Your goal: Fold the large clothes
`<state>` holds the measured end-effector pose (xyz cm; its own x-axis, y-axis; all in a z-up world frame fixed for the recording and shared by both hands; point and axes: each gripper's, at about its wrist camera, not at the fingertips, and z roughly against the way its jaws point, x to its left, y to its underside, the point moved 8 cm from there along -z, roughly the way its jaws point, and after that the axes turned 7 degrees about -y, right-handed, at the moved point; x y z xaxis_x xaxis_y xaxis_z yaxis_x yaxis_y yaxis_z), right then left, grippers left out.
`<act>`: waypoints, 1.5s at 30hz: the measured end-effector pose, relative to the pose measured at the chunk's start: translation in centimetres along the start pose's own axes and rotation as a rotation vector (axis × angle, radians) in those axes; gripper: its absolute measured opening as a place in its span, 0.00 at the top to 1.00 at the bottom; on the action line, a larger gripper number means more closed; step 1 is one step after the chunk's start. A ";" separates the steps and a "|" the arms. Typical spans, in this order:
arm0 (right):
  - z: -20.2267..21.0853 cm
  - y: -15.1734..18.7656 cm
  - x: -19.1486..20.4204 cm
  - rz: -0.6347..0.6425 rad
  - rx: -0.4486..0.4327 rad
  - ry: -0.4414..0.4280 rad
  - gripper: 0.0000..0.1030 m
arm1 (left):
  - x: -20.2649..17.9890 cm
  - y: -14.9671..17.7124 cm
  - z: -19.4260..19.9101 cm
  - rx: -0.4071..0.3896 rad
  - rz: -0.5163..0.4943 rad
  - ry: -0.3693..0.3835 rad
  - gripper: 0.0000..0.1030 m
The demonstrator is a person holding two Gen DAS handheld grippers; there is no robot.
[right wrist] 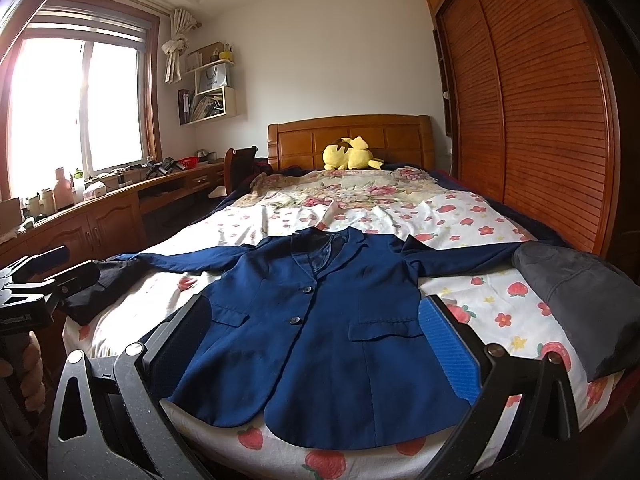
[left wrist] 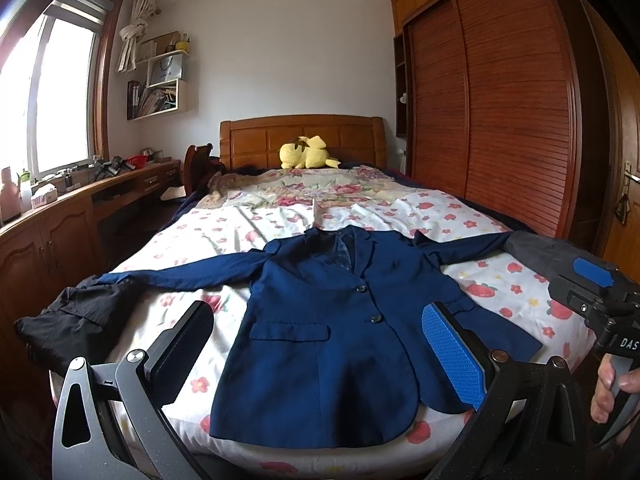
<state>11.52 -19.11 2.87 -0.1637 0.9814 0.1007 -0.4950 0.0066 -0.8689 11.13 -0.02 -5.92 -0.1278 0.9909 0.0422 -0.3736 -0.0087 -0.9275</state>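
A navy blue blazer (left wrist: 320,320) lies flat and face up on the bed (left wrist: 500,280), buttoned, with both sleeves stretched out sideways and the collar pointing at the headboard. In the right wrist view the blazer (right wrist: 340,340) fills the middle of the frame. My left gripper (left wrist: 320,340) hovers open above the blazer's hem at the foot of the bed, nothing between its fingers. My right gripper (right wrist: 316,340) also stands open over the hem, a little further right. A hand holds the right gripper's handle (left wrist: 612,368) at the right edge of the left wrist view.
A black garment (left wrist: 72,320) lies at the bed's left edge by the sleeve end. A grey garment (right wrist: 580,300) lies on the right side of the bed. A yellow plush toy (left wrist: 308,154) rests by the wooden headboard. A wooden wardrobe (left wrist: 500,100) stands right, a desk (left wrist: 80,208) left.
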 end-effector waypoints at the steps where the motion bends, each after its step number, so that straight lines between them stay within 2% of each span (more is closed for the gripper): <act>1: -0.2 0.2 0.1 0.002 0.005 -0.002 0.00 | 0.0 0.1 -0.2 0.006 0.001 -0.003 0.00; 4: -1.7 0.8 -0.1 0.013 0.026 -0.009 0.00 | 0.0 0.4 -1.0 0.035 0.003 -0.013 0.00; 11: -4.3 2.4 0.3 0.060 0.078 -0.035 0.00 | 0.5 0.8 -2.0 0.052 0.029 -0.038 0.00; 24: -11.5 4.5 1.2 0.106 0.166 -0.093 0.00 | 1.8 2.8 -4.9 0.168 0.033 -0.047 0.00; 31: -17.5 5.8 1.9 0.116 0.236 -0.167 0.00 | 3.2 3.7 -7.4 0.235 0.025 -0.081 0.00; 39: -23.9 4.7 3.6 0.150 0.228 -0.270 0.00 | 5.1 3.7 -9.3 0.272 0.065 -0.156 0.00; 45: -28.4 5.0 5.0 0.214 0.266 -0.340 0.00 | 6.3 3.0 -10.9 0.302 0.092 -0.215 0.00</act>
<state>32.49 -8.67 -14.73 -0.5339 0.8363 0.1247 -0.6137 -0.2819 -0.7375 19.24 7.64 -12.51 -0.3512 0.9336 0.0705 -0.6015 -0.1673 -0.7812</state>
